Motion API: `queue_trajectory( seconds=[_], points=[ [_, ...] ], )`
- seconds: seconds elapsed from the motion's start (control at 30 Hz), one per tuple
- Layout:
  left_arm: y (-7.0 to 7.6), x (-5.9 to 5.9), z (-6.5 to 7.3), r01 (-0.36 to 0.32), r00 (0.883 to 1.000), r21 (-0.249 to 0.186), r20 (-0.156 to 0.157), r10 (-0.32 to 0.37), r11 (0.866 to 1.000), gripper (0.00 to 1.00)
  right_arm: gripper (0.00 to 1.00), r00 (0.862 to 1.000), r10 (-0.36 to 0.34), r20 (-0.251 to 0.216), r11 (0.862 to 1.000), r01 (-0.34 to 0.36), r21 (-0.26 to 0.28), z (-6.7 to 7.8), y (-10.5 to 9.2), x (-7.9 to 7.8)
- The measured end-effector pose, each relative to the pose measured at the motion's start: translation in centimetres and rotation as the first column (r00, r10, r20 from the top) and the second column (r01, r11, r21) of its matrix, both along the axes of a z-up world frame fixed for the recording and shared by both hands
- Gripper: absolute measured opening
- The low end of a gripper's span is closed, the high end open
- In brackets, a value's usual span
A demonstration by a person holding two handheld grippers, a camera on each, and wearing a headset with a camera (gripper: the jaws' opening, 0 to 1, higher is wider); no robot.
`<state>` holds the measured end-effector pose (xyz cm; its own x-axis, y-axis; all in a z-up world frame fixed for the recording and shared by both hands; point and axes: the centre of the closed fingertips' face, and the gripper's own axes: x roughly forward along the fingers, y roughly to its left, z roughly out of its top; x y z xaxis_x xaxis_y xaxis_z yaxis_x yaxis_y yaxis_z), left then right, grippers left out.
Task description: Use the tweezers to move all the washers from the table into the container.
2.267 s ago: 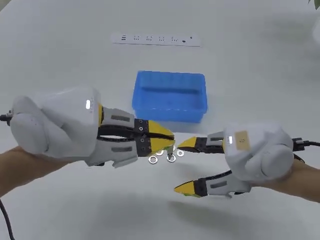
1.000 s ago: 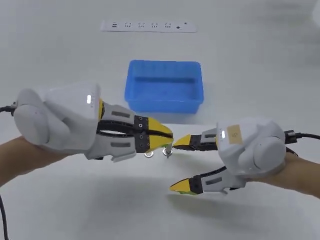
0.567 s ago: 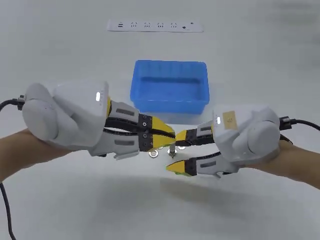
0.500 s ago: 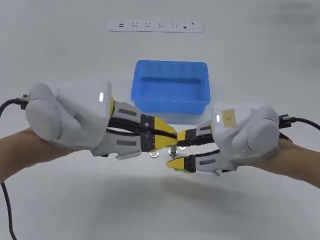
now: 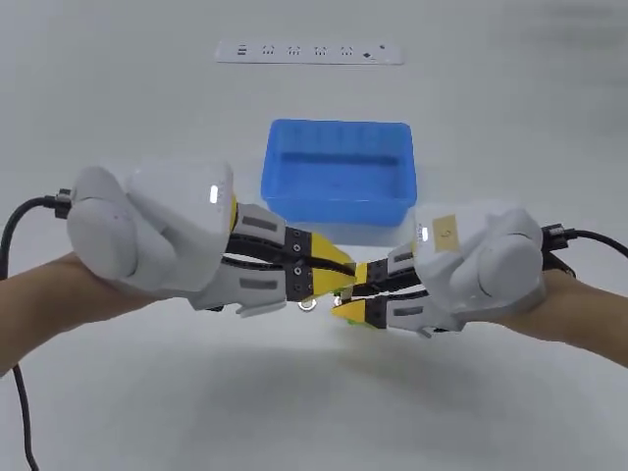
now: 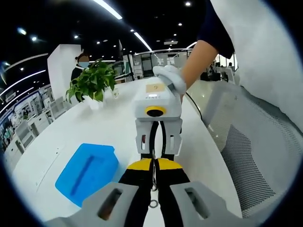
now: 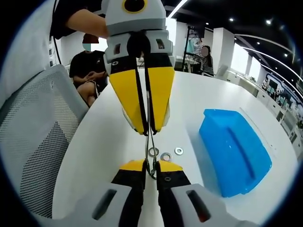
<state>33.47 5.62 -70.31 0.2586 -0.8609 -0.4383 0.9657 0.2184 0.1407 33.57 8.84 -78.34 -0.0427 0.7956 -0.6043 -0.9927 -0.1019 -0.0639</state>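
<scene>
Silver washers [image 7: 165, 156], three; blue container [image 7: 234, 151], one

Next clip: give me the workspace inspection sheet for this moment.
Surface: white table.
Job's things: three washers beside the blue container, none seen inside; tweezers above them.
Clutter: power strip beyond the container.
Grippers: left gripper and right gripper tip to tip, both shut on the tweezers.
Cables: black cable from each gripper.
Surroundings: mesh chair, potted plant, seated person.
</scene>
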Motion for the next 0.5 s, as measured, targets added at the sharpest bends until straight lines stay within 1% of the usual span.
queue_trajectory(
  seconds=[0.03, 0.07, 0.1, 0.17, 0.3, 0.33, 0.4, 0.43, 0.47, 0.5],
  points=[
    [0.0, 0.0, 0.0, -0.004, 1.0, 0.001, -0.006, 0.004, 1.0, 0.05, 0.09, 1.0, -0.001, 0.001, 1.0, 0.001, -0.001, 0.0, 0.0, 0.0],
    [-0.1, 0.0, 0.0, -0.006, 1.0, 0.01, -0.007, 0.006, 1.0, 0.05, 0.09, 1.0, -0.002, 0.005, 1.0, 0.002, 0.0, 0.0, 0.0, 0.0],
    [-0.1, 0.0, 0.1, -0.001, 1.0, 0.019, -0.002, 0.001, 1.0, 0.05, 0.09, 1.0, -0.003, 0.004, 1.0, 0.003, 0.001, 0.0, 0.0, 0.0],
    [-0.1, 0.2, 0.1, -0.011, 1.0, 0.02, -0.01, 0.011, 1.0, 0.05, 0.08, 1.0, -0.016, -0.011, 1.0, 0.016, 0.009, 0.0, 0.0, 0.1],
    [0.0, 0.1, 0.1, -0.014, 1.0, 0.017, -0.024, 0.014, 1.0, 0.06, 0.08, 1.0, -0.014, -0.001, 1.0, 0.014, 0.01, 0.0, 0.0, 0.1],
    [0.0, 0.1, 0.2, -0.014, 1.0, 0.016, -0.02, 0.015, 1.0, 0.06, 0.08, 1.0, -0.016, -0.001, 1.0, 0.016, 0.015, 0.1, 0.1, 0.0],
    [0.1, 0.1, 0.6, -0.02, 1.0, 0.019, 0.002, 0.02, 1.0, 0.06, 0.08, 1.0, -0.029, -0.005, 0.999, 0.029, 0.026, 0.5, 0.1, 0.1],
    [0.2, 0.1, 1.0, -0.033, 0.999, 0.005, -0.002, 0.033, 0.999, 0.06, 0.08, 1.0, -0.031, -0.002, 0.999, 0.031, 0.025, 0.8, 0.2, 0.1],
    [0.3, 0.2, 1.4, -0.052, 0.999, -0.018, -0.013, 0.052, 0.998, 0.06, 0.08, 1.0, -0.03, 0.003, 0.999, 0.03, 0.024, 1.0, 0.2, 0.1],
    [0.5, 0.4, 1.8, -0.076, 0.997, -0.029, -0.015, 0.075, 0.997, 0.1, 0.08, 1.0, -0.031, 0.006, 0.999, 0.031, 0.019, 1.2, 0.2, 0.1]
  ],
)
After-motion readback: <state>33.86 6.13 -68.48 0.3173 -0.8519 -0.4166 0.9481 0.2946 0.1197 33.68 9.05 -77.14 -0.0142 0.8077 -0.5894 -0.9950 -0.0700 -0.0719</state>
